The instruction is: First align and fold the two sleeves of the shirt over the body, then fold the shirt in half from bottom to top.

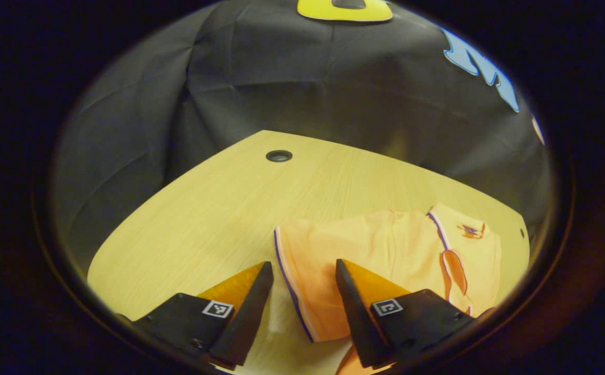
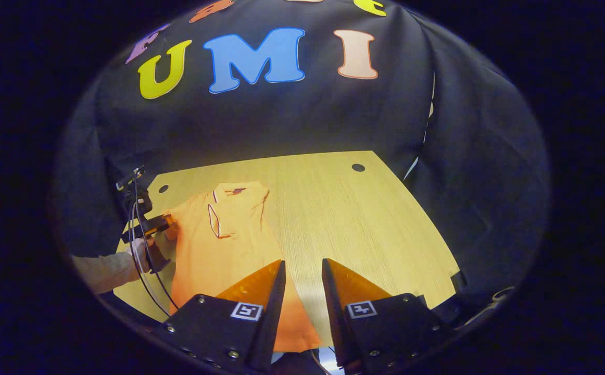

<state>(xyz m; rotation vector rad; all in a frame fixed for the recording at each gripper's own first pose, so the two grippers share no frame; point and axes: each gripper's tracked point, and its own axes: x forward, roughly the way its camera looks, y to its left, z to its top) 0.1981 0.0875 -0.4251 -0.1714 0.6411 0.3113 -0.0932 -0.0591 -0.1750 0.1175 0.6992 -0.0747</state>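
The wooden table [image 2: 365,219] carries the orange shirt [image 2: 214,250], which lies flat toward its left side with the collar [image 2: 232,190] away from the right gripper [image 2: 302,273]. The left gripper [image 1: 304,276] hovers with its fingers apart astride the striped sleeve hem [image 1: 288,281], holding nothing. The right gripper's fingers stand slightly apart beside the shirt's lower right edge — also empty. The likely risk: closing on one layer only, or pulling unevenly, so the fold skews and the body bunches up.

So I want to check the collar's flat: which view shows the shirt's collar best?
The right gripper view: the orange short-sleeved shirt lies whole, collar facing the camera. The left gripper view shows the collar sideways, near the edge.
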